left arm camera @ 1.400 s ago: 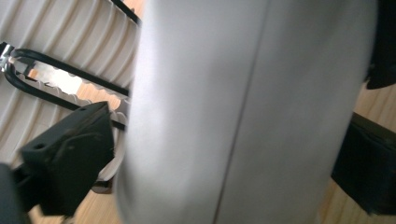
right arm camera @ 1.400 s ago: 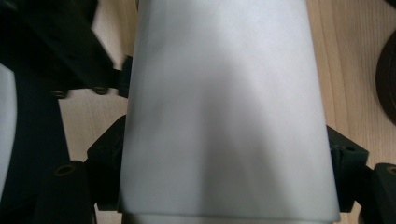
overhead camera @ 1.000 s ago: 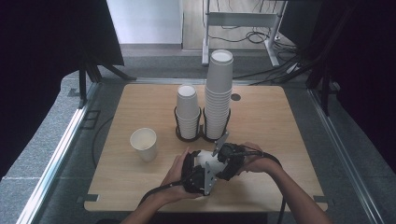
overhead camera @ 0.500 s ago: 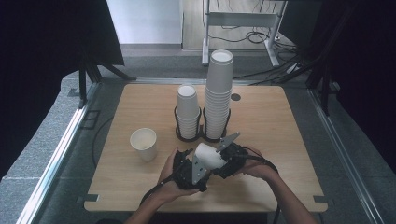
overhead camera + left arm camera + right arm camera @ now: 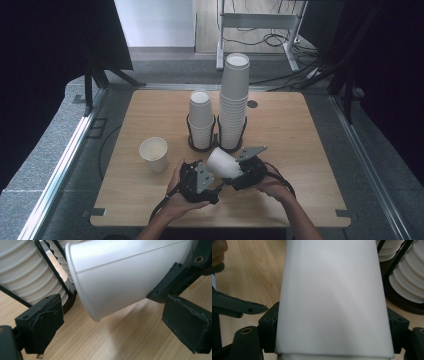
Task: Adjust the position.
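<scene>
White paper cup [image 5: 223, 163] clamped on its side in right gripper [image 5: 245, 172], left gripper [image 5: 197, 181] jaws parted, closing, not touching it, beside cup stacks [image 5: 234, 102]

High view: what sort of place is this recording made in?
Probably a lab or recording room, not a café. A bare wooden table stands between dark curtains, cables trail over the grey floor behind, and paper cups sit stacked in black wire holders.
</scene>
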`<state>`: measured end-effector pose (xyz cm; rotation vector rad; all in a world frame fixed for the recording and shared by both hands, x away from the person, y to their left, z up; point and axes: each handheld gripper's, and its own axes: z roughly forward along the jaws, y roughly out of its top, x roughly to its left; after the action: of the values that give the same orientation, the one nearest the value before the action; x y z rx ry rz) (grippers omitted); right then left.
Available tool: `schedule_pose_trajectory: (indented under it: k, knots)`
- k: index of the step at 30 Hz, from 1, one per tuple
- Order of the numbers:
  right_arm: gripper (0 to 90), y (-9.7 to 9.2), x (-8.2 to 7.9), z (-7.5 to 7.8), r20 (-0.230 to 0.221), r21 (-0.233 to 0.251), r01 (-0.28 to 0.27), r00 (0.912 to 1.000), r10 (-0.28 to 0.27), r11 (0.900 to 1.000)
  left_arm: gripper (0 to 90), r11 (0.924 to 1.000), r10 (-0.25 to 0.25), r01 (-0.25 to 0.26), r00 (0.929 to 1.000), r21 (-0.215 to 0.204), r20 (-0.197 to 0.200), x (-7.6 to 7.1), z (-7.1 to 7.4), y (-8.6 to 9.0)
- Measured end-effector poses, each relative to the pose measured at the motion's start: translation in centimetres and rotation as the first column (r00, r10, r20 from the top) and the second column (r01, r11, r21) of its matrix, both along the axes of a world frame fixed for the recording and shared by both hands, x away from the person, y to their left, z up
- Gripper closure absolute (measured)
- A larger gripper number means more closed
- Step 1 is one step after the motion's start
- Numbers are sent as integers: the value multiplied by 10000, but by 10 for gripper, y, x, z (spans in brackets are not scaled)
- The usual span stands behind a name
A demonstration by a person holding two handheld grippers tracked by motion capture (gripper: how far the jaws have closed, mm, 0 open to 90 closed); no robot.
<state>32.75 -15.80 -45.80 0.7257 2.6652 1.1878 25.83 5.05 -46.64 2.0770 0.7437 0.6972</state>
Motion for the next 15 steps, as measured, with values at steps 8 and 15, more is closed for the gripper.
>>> schedule_pose_trajectory:
  k: [8, 15]
  knots:
    - [220, -3, -8, -5, 210, 890, 647, 9975, -668, 9939, 42, 9992, 113, -123, 9996, -379, -261, 1, 0, 4]
    - [220, -7, -17, -11, 705, 1840, 1188, 9885, -1337, 9757, 46, 9967, 114, -152, 9988, -800, -476, 2, 2, 8]
